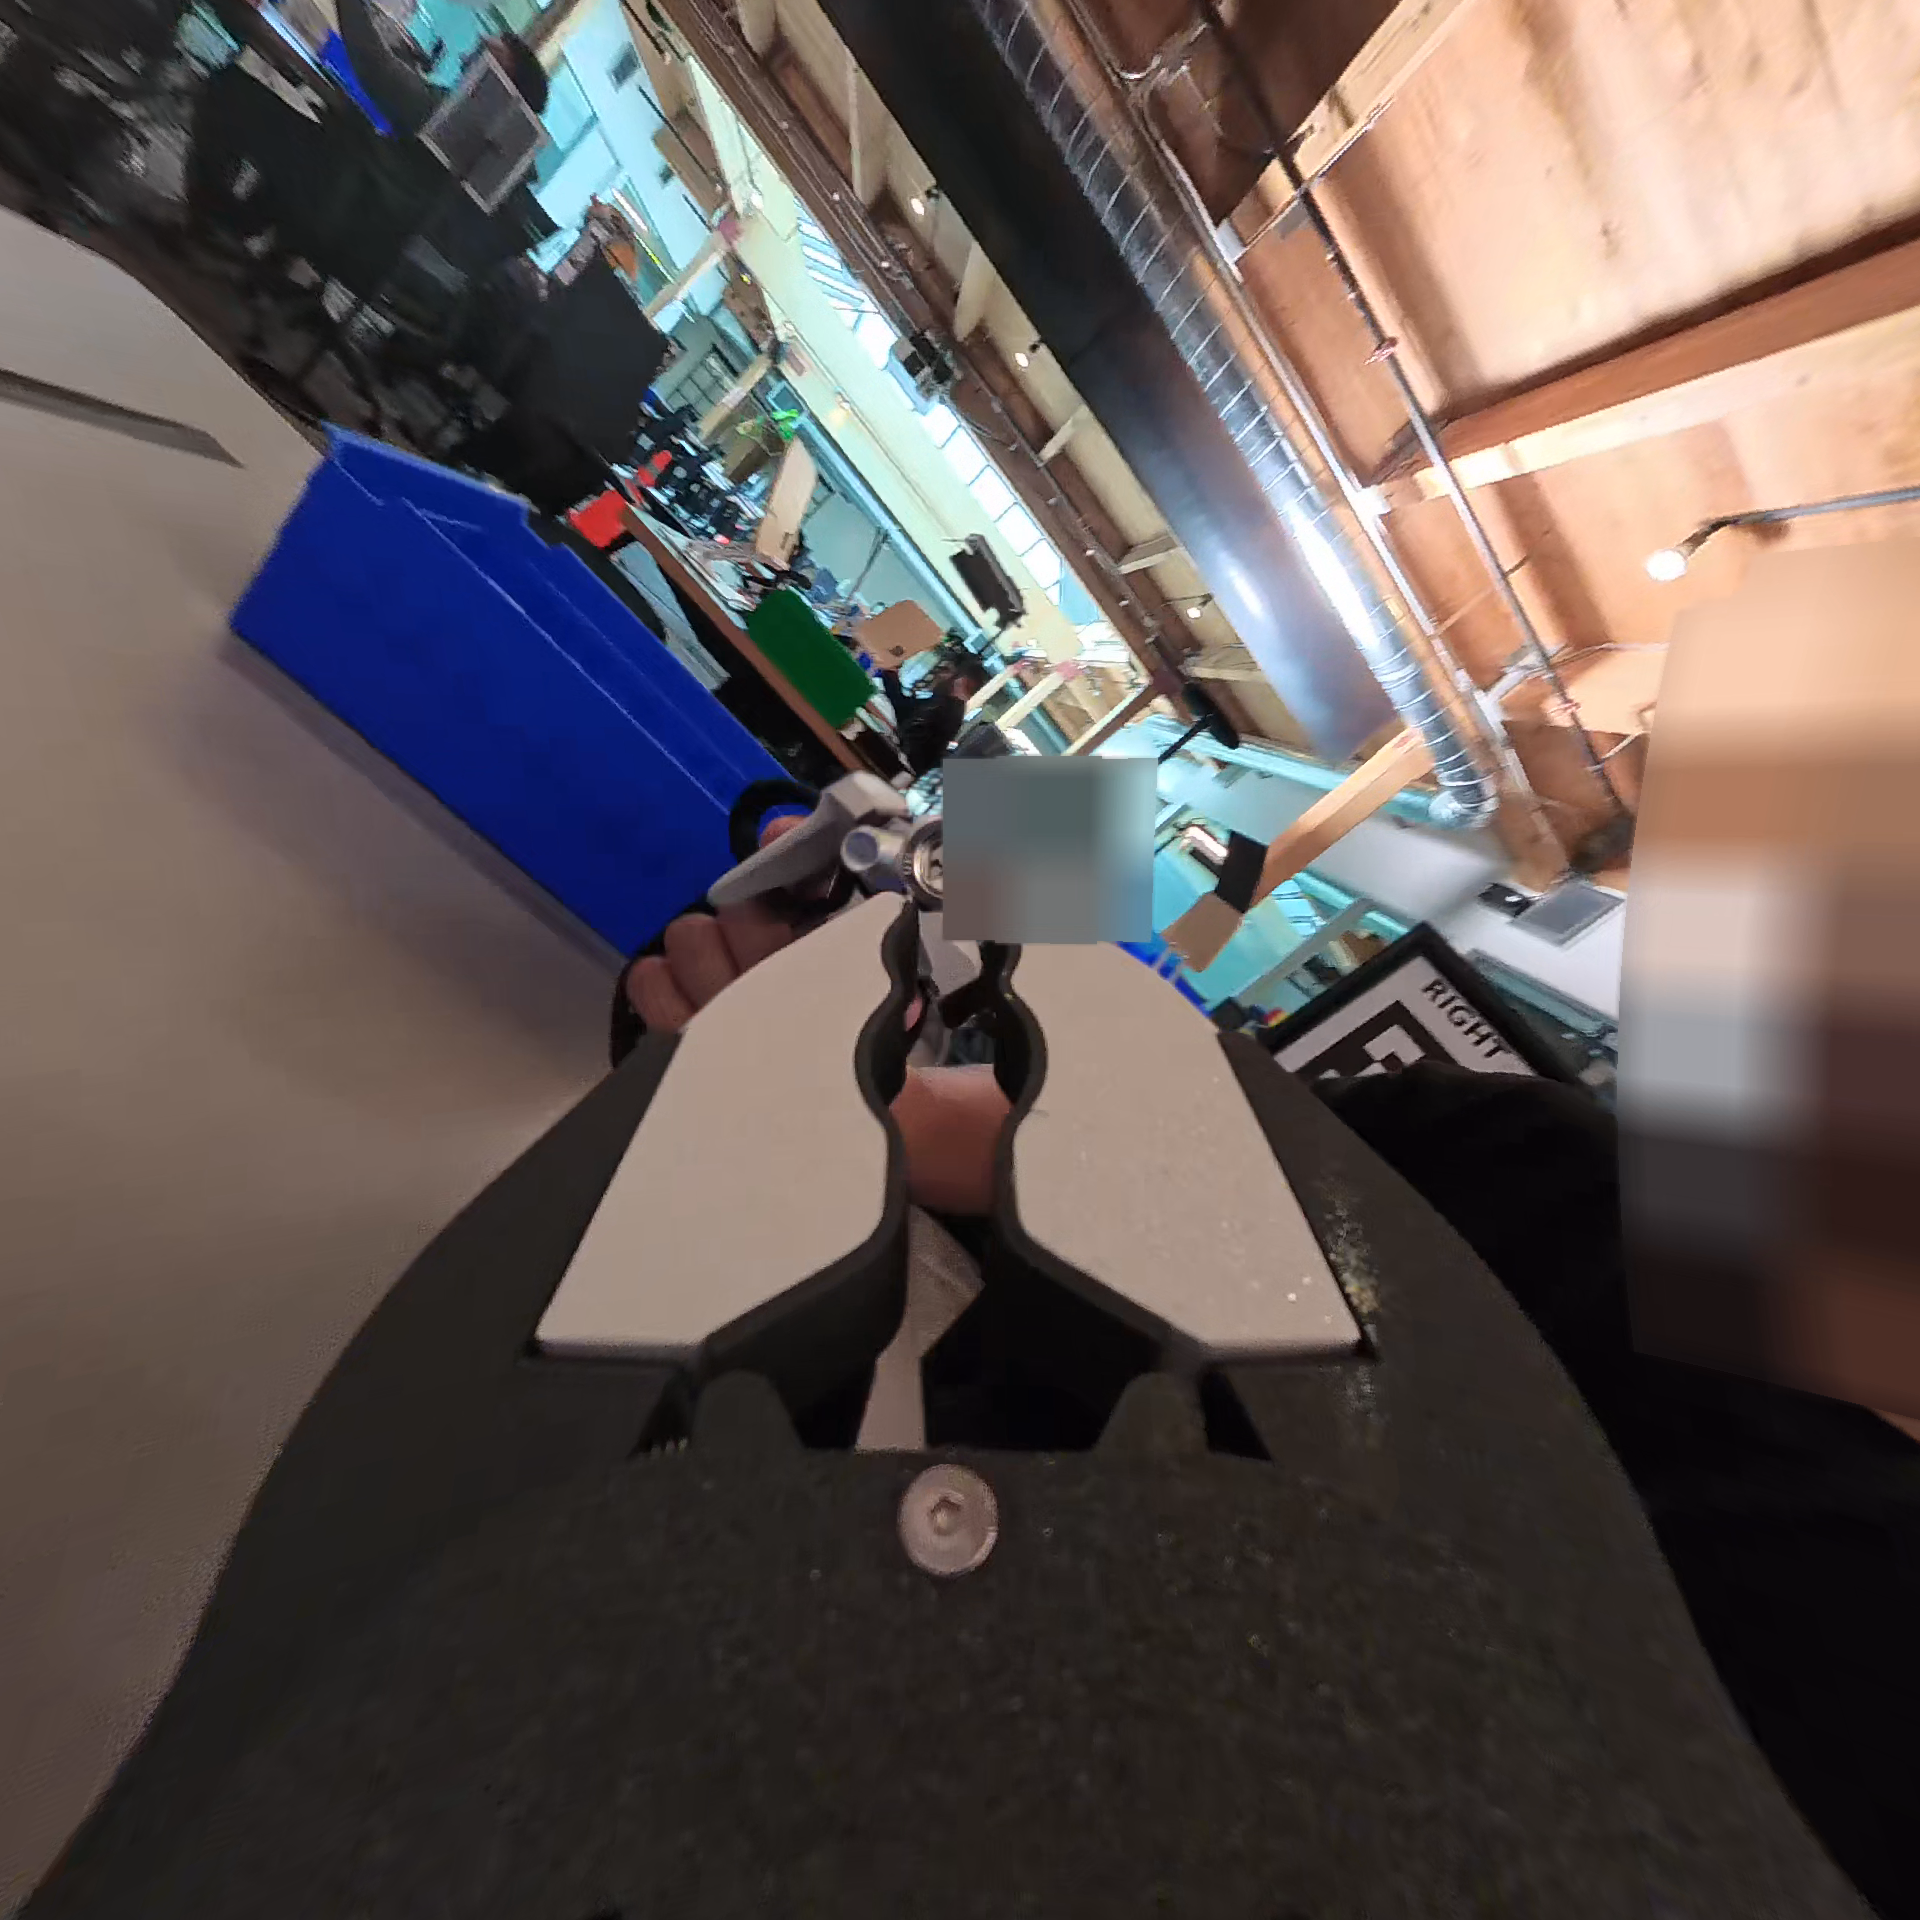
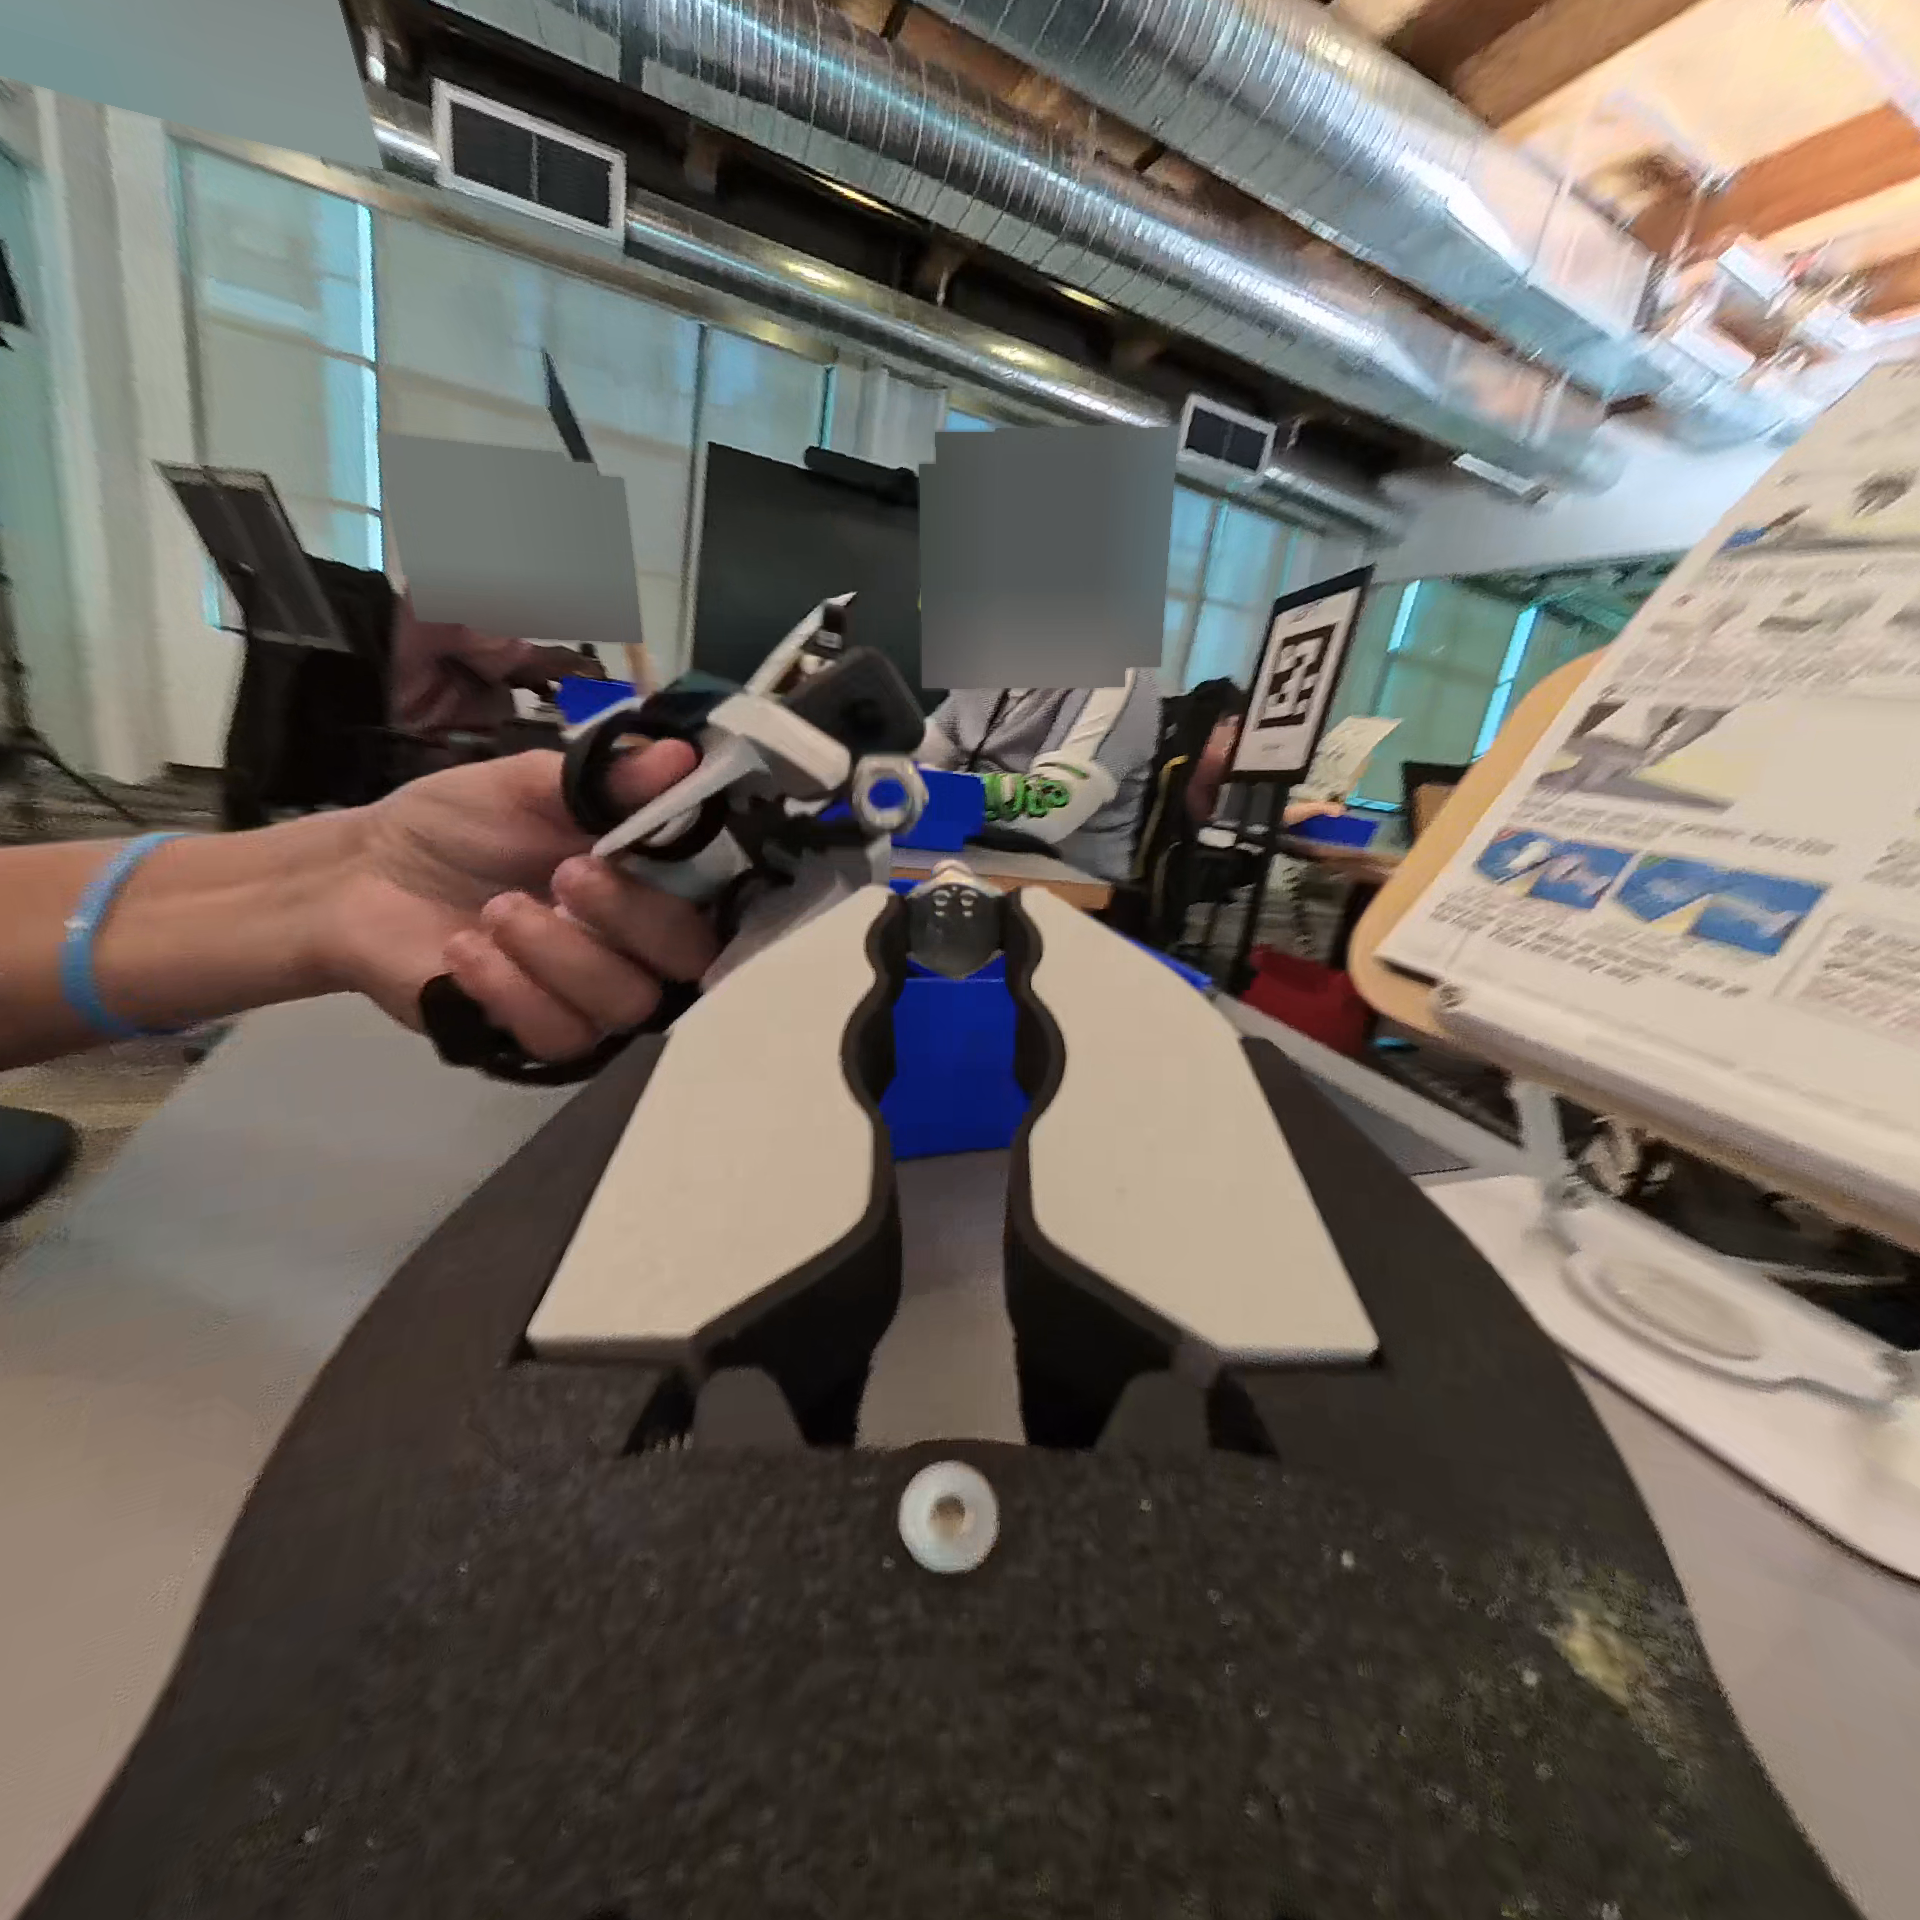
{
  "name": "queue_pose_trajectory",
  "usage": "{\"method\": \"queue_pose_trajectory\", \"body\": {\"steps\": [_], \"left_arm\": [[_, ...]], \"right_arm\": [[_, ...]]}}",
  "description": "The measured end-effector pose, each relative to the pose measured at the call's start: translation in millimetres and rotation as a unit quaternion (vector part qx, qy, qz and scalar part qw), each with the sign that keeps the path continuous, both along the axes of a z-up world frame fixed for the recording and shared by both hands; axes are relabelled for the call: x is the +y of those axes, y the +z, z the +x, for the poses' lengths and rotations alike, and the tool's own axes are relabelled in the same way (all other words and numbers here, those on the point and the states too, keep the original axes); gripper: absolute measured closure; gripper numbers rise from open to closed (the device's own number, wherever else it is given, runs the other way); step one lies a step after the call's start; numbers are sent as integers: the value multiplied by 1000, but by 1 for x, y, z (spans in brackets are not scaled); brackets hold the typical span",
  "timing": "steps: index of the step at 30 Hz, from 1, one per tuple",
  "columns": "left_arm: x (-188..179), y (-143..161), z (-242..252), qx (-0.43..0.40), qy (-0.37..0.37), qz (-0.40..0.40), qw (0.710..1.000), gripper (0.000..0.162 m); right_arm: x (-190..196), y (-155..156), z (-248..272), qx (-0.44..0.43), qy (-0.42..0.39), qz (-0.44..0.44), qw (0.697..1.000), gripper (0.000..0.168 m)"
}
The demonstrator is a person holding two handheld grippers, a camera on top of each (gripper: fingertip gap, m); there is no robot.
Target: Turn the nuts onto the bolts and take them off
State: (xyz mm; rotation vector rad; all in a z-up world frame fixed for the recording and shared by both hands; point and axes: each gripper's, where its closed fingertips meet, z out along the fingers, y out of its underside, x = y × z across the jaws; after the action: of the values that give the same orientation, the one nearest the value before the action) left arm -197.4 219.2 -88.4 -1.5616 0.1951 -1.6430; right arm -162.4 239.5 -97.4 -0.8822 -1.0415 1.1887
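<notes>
My right gripper (image 2: 951, 914) is shut on the hex head of a silver bolt (image 2: 951, 930), whose shaft points forward and up. My left gripper (image 2: 868, 816), held by a hand at the left, is shut on a silver hex nut (image 2: 888, 769) with its hole facing the right camera. The nut sits just above and left of the bolt's tip, apart from it. In the left wrist view my left gripper (image 1: 948, 935) is nearly closed at its tips. Beyond them are the bolt (image 1: 864, 852) and the right gripper's grey fingers (image 1: 774, 868). A mosaic patch partly hides the nut there.
A blue bin (image 1: 468, 644) stands on the grey table (image 2: 208, 1195); it also shows in the right wrist view (image 2: 945, 1060). A printed sheet on a stand (image 2: 1662, 831) is close on the right. People sit at tables behind, near a patterned marker board (image 2: 1299, 675). Left tips to right tips: about 5 cm.
</notes>
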Motion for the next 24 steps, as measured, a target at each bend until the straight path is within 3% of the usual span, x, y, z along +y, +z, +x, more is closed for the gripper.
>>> {"method": "queue_pose_trajectory", "body": {"steps": [5, 11, 15, 20, 24], "left_arm": [[6, -16, 23, -41, -37, -37, 998, 152], [5, -25, 33, -18, -43, -37, 998, 153], [2, -23, 36, -10, -57, -29, 998, 154], [-8, -23, 37, 13, -87, -15, 996, 162], [-7, -31, 38, 55, -82, -7, 995, 162]], "right_arm": [[-8, -6, 6, -20, -5, 51, 998, 151], [-7, -9, 10, -24, 5, 48, 999, 151], [-9, -8, 12, -21, 48, 6, 999, 151], [-16, -10, 15, -50, 161, -96, 981, 151], [-10, -16, 13, -62, 167, -141, 974, 151]]}}
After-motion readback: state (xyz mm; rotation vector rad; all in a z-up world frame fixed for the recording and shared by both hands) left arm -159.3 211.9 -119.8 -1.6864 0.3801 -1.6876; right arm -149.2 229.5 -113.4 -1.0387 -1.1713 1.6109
